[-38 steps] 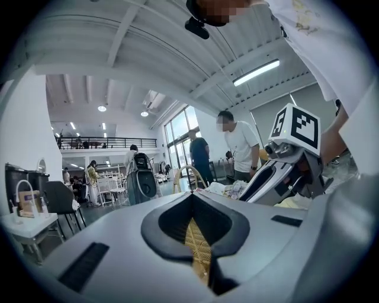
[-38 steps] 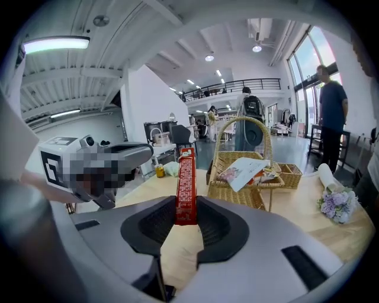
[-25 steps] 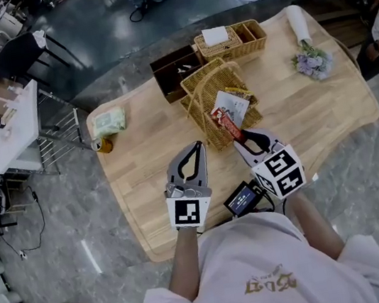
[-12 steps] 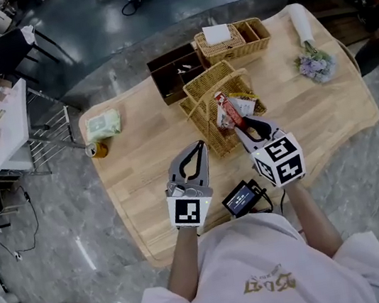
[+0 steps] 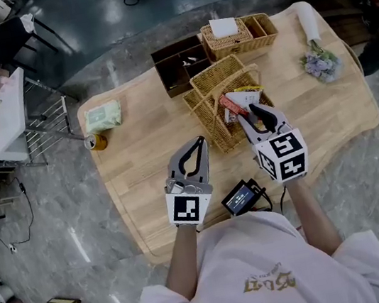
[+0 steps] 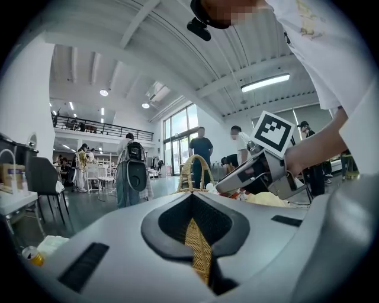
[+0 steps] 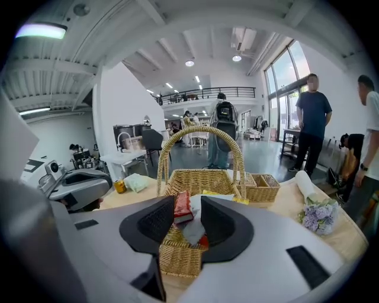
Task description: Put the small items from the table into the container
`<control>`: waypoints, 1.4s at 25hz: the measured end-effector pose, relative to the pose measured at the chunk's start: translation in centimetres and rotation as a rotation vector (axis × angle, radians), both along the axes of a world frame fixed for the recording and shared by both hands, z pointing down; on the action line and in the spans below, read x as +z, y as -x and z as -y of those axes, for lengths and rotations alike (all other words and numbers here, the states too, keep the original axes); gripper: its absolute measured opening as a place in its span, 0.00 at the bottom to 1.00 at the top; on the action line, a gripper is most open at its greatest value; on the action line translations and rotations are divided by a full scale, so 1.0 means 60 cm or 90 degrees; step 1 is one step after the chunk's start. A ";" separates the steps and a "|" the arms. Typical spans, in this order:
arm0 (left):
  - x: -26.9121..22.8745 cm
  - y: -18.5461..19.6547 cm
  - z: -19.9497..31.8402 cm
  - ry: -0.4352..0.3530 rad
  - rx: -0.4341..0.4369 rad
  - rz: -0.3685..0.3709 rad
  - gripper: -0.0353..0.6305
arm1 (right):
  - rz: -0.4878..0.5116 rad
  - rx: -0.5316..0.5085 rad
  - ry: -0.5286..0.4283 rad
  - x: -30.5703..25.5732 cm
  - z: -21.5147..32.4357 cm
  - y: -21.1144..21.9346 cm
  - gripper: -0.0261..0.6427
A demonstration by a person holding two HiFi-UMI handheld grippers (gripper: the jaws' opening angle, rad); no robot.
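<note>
A handled wicker basket (image 5: 204, 82) stands mid-table and holds several snack packets. My right gripper (image 5: 248, 111) reaches over its near rim. Its jaws are opening, with a red packet (image 5: 230, 109) between them, over the other packets in the basket. In the right gripper view the red packet (image 7: 182, 207) leans by the left pad, with a gap to the right pad, and the basket (image 7: 177, 257) sits just below. My left gripper (image 5: 199, 142) hovers over bare table left of the basket, shut and empty. The left gripper view shows its jaws (image 6: 195, 237) closed, with the right gripper (image 6: 260, 171) ahead.
A green packet (image 5: 102, 116) and a small can (image 5: 99, 141) lie at the table's left edge. Behind the basket are a dark wooden box (image 5: 178, 63) and a small wicker tray (image 5: 238, 34). A lavender bunch (image 5: 322, 61) lies at the right. People stand beyond the table.
My right gripper has carried the red packet from the basket's near side to over its inside, and its jaws have widened. The left gripper has shifted only slightly.
</note>
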State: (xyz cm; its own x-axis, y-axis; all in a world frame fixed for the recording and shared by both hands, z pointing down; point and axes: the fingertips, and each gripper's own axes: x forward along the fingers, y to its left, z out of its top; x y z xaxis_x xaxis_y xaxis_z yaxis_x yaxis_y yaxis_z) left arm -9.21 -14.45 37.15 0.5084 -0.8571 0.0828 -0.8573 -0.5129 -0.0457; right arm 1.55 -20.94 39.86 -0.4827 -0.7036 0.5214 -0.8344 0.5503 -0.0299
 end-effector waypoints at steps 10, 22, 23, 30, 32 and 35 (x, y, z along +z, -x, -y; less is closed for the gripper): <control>-0.016 0.014 -0.034 -0.015 -0.028 0.021 0.04 | 0.055 0.002 -0.145 -0.075 -0.035 -0.003 0.24; -0.083 -0.014 -0.131 -0.085 -0.046 0.057 0.04 | 0.101 -0.009 -0.176 -0.091 -0.167 -0.046 0.07; -0.092 -0.015 -0.140 -0.092 -0.051 0.059 0.04 | 0.106 -0.012 -0.178 -0.092 -0.179 -0.048 0.07; -0.139 -0.005 -0.185 -0.139 -0.076 0.092 0.04 | 0.106 -0.017 -0.213 -0.114 -0.229 -0.058 0.07; -0.149 -0.005 -0.191 -0.154 -0.083 0.096 0.04 | 0.111 -0.022 -0.221 -0.124 -0.236 -0.055 0.07; -0.162 -0.012 -0.198 -0.185 -0.087 0.110 0.04 | 0.111 -0.030 -0.233 -0.137 -0.243 -0.053 0.07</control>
